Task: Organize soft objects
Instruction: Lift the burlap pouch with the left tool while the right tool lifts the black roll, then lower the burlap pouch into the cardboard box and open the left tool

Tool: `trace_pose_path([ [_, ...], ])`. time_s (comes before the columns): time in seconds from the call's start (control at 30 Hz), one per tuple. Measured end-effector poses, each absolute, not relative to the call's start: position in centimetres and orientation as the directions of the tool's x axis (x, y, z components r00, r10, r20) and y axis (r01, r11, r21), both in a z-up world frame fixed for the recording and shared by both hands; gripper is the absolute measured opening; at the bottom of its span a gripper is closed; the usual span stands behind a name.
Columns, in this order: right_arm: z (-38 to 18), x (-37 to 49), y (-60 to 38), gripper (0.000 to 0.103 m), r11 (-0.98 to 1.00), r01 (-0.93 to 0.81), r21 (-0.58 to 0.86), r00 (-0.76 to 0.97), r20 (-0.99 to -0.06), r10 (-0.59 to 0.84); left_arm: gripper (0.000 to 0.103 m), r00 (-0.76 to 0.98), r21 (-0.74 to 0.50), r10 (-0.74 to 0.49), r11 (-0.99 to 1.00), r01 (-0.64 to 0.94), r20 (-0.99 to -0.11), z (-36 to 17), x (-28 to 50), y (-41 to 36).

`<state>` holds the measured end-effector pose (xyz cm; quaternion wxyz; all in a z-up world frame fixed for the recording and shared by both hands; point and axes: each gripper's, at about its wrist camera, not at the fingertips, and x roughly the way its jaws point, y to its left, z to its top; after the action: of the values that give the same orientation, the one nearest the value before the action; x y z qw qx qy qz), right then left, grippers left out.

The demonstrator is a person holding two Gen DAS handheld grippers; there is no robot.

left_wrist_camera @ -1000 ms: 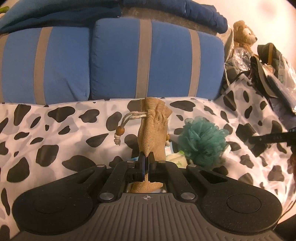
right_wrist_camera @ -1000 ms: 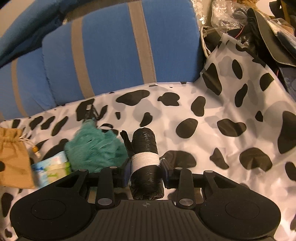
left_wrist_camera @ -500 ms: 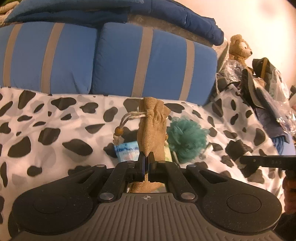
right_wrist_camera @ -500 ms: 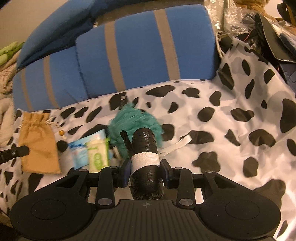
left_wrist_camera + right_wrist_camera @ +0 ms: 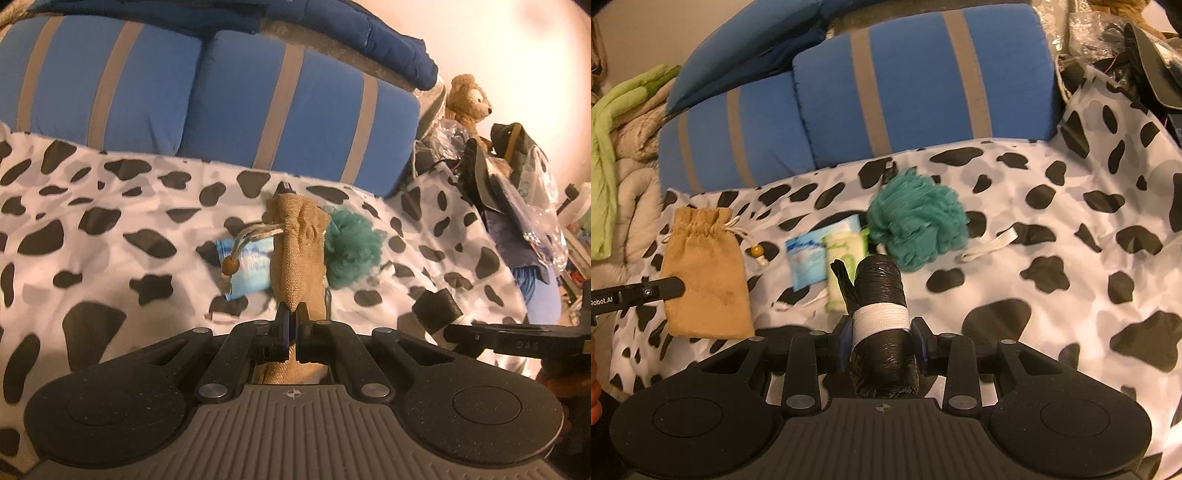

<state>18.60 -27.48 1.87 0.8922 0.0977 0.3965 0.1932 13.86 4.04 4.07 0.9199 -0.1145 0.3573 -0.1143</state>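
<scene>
The left gripper (image 5: 292, 314) is clamped on the lower end of the tan drawstring pouch (image 5: 297, 251), held above the cow-print sheet (image 5: 110, 206). The right gripper (image 5: 882, 334) grips a black bag roll (image 5: 881, 295) over that sheet. On the sheet, the teal bath pouf (image 5: 918, 225) lies just beside 2 tissue packets (image 5: 827, 254).

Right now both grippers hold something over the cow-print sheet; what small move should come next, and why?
Probably bring the right gripper toward the tan pouch held by the left gripper. The black bag roll is clamped and lifted, while the teal pouf and tissue packs lie loose.
</scene>
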Motion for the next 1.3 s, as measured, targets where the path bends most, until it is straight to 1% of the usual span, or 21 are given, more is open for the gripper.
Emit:
trace_pose_path([
  [0.57,1.7,12.4,-26.0,0.037,0.873,-0.346,0.344,0.539,-0.688,0.485,0.003,0.629,-0.289,-0.333,0.941,0.175,-0.703,2.6,6.4,2.0],
  [0.8,1.4,9.8,-24.6,0.037,0.86,-0.385,0.334,0.498,-0.71,0.498,0.003,0.56,-0.272,-0.331,0.944,0.189,-0.76,1.8,4.7,0.8],
  [1.07,0.6,7.7,-23.0,0.037,0.858,-0.416,0.3,0.437,-0.761,0.479,0.003,0.475,-0.235,-0.292,0.956,0.176,-0.83,0.5,3.8,0.0],
  [1.3,-0.5,7.1,-22.3,0.037,0.865,-0.422,0.272,0.376,-0.816,0.44,0.003,0.412,-0.212,-0.265,0.962,0.169,-0.872,-0.4,3.4,-0.5],
])
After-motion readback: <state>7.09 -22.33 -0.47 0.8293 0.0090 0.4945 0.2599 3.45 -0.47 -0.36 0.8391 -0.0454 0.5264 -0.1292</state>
